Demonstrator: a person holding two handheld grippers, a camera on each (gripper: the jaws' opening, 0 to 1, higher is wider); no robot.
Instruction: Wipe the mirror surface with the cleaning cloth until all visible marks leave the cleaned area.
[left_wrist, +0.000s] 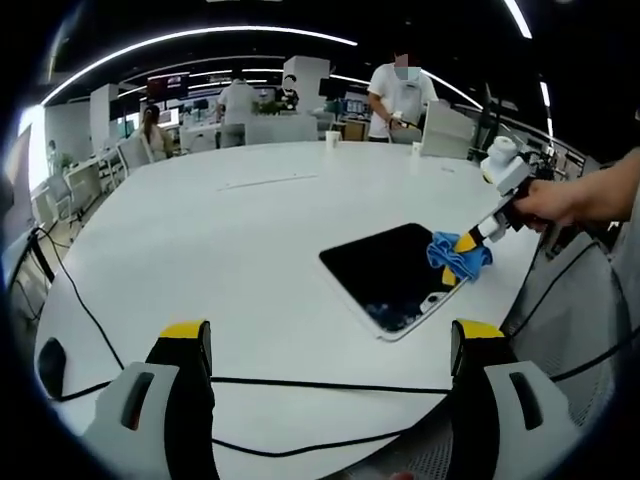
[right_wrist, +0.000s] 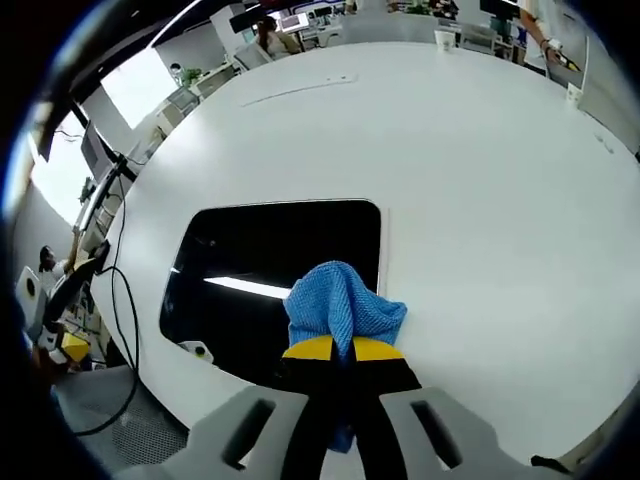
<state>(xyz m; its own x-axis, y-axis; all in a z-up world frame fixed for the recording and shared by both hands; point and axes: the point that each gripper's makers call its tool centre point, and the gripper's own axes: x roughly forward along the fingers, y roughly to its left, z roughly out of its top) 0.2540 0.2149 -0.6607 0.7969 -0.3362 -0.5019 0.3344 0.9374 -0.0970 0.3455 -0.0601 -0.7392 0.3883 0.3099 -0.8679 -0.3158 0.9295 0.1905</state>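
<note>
A dark rectangular mirror (left_wrist: 390, 272) (right_wrist: 270, 280) with rounded white edges lies flat on the white table (left_wrist: 230, 260) (right_wrist: 480, 190). My right gripper (right_wrist: 335, 350) (left_wrist: 466, 243) is shut on a bunched blue cleaning cloth (right_wrist: 340, 305) (left_wrist: 455, 255), which rests on the mirror's edge nearest that gripper. A hand holds the right gripper at the right of the left gripper view. My left gripper (left_wrist: 330, 340) stands open over the table's near edge, well short of the mirror, with nothing between its yellow-tipped fingers (left_wrist: 185, 345).
A black cable (left_wrist: 300, 383) runs across the table's near edge under the left gripper. A white cup (left_wrist: 332, 139) and a box (left_wrist: 445, 130) stand at the table's far side. People stand and sit at desks beyond. A mesh chair (left_wrist: 575, 300) sits beside the table.
</note>
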